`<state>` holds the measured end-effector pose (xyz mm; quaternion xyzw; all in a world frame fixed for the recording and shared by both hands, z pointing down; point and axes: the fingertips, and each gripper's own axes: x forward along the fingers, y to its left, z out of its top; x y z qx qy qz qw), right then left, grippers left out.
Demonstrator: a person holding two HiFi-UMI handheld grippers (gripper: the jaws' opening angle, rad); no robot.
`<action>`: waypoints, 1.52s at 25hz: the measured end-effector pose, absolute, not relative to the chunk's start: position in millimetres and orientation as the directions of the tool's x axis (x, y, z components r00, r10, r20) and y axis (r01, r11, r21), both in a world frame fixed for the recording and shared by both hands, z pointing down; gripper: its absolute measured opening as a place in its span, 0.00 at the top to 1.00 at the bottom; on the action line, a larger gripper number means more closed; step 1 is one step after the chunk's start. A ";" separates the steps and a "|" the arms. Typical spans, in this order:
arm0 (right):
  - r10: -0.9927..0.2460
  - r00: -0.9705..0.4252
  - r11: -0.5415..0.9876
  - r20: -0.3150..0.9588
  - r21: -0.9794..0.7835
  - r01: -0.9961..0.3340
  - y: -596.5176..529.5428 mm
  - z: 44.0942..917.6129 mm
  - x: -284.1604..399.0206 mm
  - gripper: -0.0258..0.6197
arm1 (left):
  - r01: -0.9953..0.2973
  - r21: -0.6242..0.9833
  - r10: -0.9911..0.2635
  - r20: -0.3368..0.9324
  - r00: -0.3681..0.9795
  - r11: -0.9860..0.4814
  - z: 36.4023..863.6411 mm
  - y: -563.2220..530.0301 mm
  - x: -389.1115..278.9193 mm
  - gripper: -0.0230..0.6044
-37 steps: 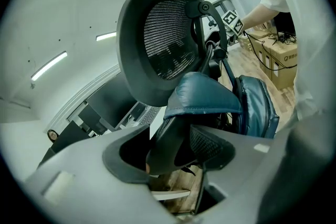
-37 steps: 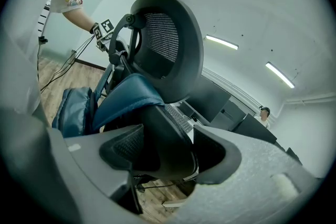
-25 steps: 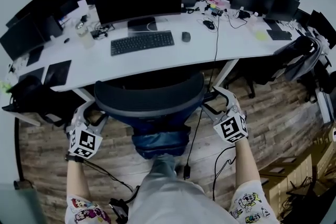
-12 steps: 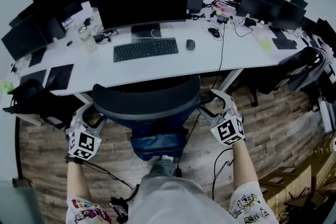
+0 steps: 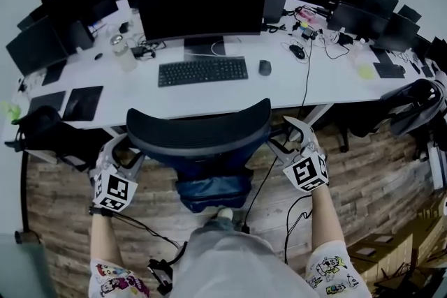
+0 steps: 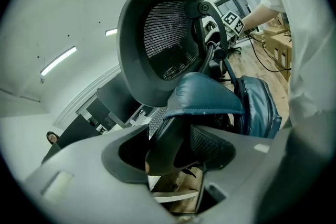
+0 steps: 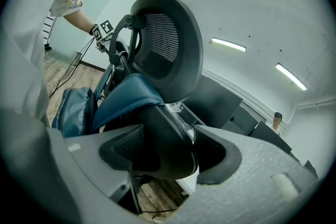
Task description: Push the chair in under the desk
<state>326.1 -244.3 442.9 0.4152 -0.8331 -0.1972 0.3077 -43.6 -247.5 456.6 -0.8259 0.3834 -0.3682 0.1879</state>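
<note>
A black mesh office chair [image 5: 199, 129] stands at the white desk [image 5: 293, 91], its backrest top overlapping the desk's front edge. A blue bag [image 5: 213, 190] hangs behind its back. My left gripper [image 5: 120, 150] is at the chair's left side, and in the left gripper view its jaws [image 6: 168, 152] are shut on the black left armrest [image 6: 160, 160]. The right gripper [image 5: 292, 132] is at the chair's right side. In the right gripper view it [image 7: 165, 152] is shut on the right armrest [image 7: 170, 134], which fills the gap between the pads.
On the desk are a large monitor [image 5: 199, 7], a keyboard [image 5: 202, 71] and a mouse [image 5: 265, 67]. Cables [image 5: 305, 98] hang down to the wooden floor. Another chair with a bag [image 5: 419, 105] stands at the right, a black bag [image 5: 38, 125] at the left.
The chair and both grippers have moved forward toward the desk; the gap between backrest and desk edge has closed. Both grips are unchanged.
</note>
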 end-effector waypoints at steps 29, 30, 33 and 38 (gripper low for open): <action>-0.802 -0.502 0.586 0.323 0.589 -0.557 -320.1 438.4 311.6 0.50 | -0.523 -0.605 -0.800 0.461 0.385 -0.600 451.6 -308.6 -55.5 0.55; -0.804 -0.499 0.584 0.323 0.590 -0.558 -322.1 438.4 310.6 0.50 | -0.522 -0.607 -0.800 0.460 0.386 -0.600 451.5 -310.7 -56.9 0.55; -0.804 -0.504 0.583 0.317 0.591 -0.558 -327.9 437.8 307.1 0.50 | -0.522 -0.609 -0.802 0.455 0.386 -0.597 451.4 -316.7 -59.6 0.55; -0.798 -0.514 0.589 0.315 0.592 -0.550 -331.2 438.0 304.7 0.50 | -0.527 -0.613 -0.808 0.452 0.379 -0.589 452.3 -324.5 -63.4 0.54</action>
